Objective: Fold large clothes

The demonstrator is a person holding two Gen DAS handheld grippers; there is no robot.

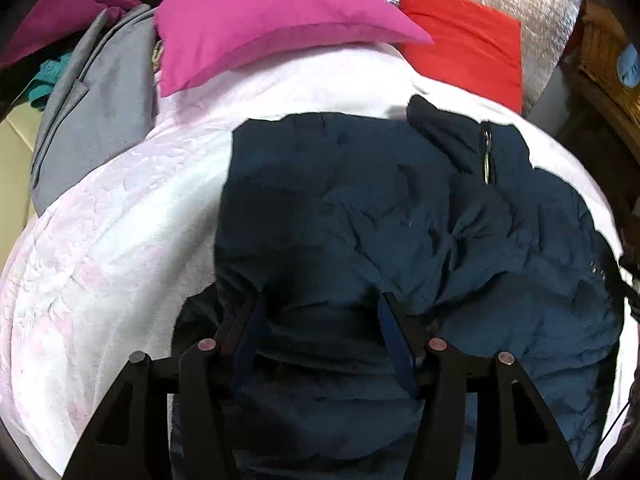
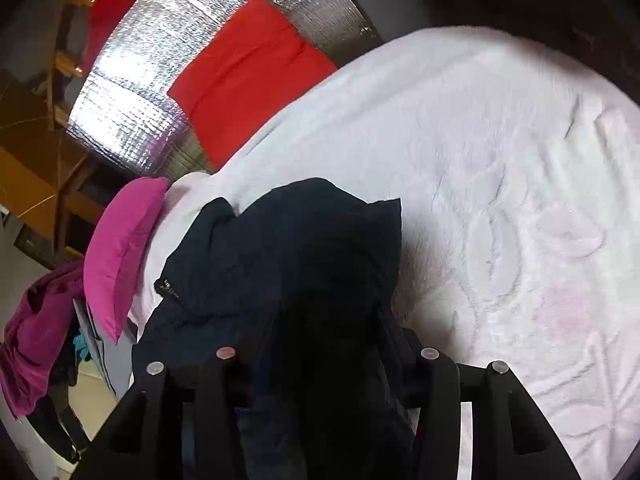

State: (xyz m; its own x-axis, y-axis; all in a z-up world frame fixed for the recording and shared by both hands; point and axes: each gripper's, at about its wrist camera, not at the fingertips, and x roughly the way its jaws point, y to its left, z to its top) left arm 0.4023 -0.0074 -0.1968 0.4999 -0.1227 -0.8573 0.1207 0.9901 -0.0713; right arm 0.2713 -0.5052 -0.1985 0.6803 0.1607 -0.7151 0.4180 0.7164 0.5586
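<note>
A dark navy quilted jacket [image 1: 380, 208] lies crumpled on a white bedspread [image 1: 100, 248], its zipper at the upper right. My left gripper [image 1: 322, 300] is open, its blue-padded fingers spread wide and resting on the jacket's near edge. In the right wrist view the same jacket [image 2: 288, 256] is bunched up on the bedspread [image 2: 500, 200]. My right gripper [image 2: 324, 320] sits over the jacket; its fingers are lost in the dark fabric, so its state does not show.
A pink pillow [image 1: 256, 20] and a red pillow [image 1: 468, 40] lie at the bed's head against a silver quilted panel [image 2: 136, 92]. Grey cloth [image 1: 96, 112] and magenta cloth [image 2: 36, 328] pile beside the bed. A wicker basket [image 1: 608, 56] stands at right.
</note>
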